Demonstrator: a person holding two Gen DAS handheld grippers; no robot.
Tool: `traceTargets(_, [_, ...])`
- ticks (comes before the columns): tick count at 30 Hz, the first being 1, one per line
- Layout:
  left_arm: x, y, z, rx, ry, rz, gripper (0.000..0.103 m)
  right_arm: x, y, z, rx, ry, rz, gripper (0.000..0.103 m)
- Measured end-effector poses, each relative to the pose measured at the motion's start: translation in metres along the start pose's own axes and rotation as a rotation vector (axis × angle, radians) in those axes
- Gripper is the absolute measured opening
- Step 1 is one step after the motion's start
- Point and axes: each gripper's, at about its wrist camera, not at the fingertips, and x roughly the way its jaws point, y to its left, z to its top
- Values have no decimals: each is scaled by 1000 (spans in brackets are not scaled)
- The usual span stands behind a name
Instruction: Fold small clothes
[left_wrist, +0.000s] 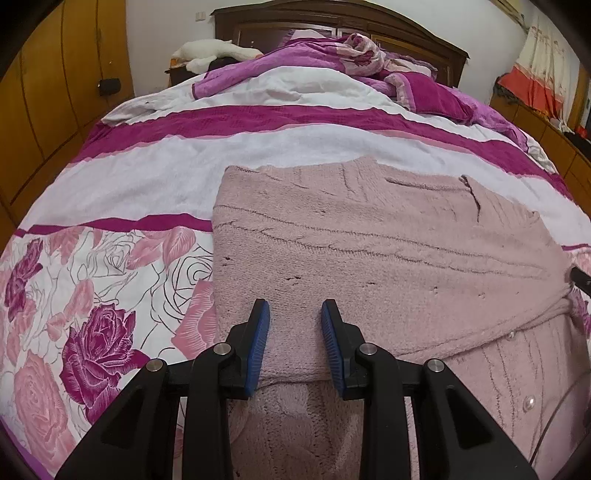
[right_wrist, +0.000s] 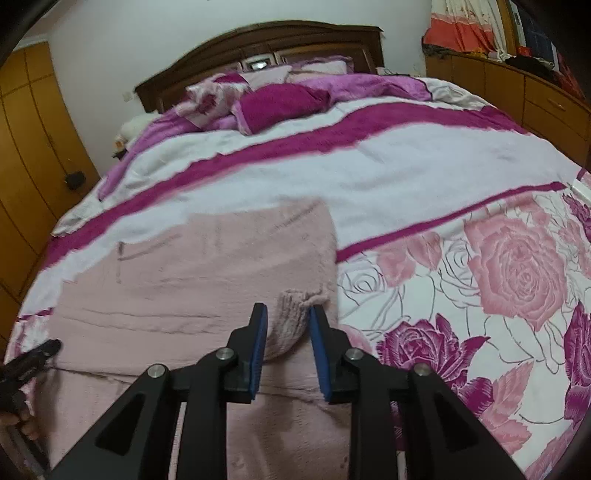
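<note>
A pale pink knitted cardigan (left_wrist: 369, 236) lies partly folded on the bed; it also shows in the right wrist view (right_wrist: 192, 280). My left gripper (left_wrist: 295, 310) is open, its blue pads (left_wrist: 258, 343) on either side of a folded edge at the garment's left side. My right gripper (right_wrist: 288, 314) is open, with a bunched ribbed cuff (right_wrist: 291, 325) between its jaws at the garment's right side. The cardigan's pearl buttons (left_wrist: 530, 400) show at lower right in the left wrist view. The left gripper's tip (right_wrist: 40, 350) shows at the left edge of the right wrist view.
The bed cover (left_wrist: 92, 295) is white with magenta stripes and rose prints. Crumpled purple bedding (left_wrist: 332, 62) and a dark headboard (right_wrist: 258, 40) lie at the far end. Wooden wardrobes (left_wrist: 55, 92) stand left, low cabinets (right_wrist: 517, 88) right.
</note>
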Motion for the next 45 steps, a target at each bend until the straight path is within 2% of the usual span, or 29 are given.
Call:
traceTargets(2, [-1, 0, 0, 7, 1, -2, 7, 15, -9, -5, 22, 41, -26, 24])
traceTargets(3, [-1, 1, 0, 7, 3, -4, 7, 22, -15, -8, 37, 55, -29, 32])
traceTargets(8, [-15, 3, -1, 10, 15, -14, 7, 17, -36, -11, 159, 60, 59, 35])
traceTargets(15, [-58, 3, -15, 2, 3, -70, 7, -42, -17, -16, 58, 20, 97, 36])
traceTargets(20, [-97, -4, -32, 40, -10, -77, 7, -95, 0, -27, -24, -5, 127, 37])
traceTargets(30, [-169, -21, -75, 107, -22, -149, 7, -176, 29, -79, -187, 37, 187, 40])
traceTargets(36, [-194, -32, -110, 173, -12, -161, 7, -214, 35, -114, -253, 60, 199, 43])
traceTargets(45, [-211, -32, -157, 214, 35, -166, 7, -255, 39, -153, -309, 76, 196, 47])
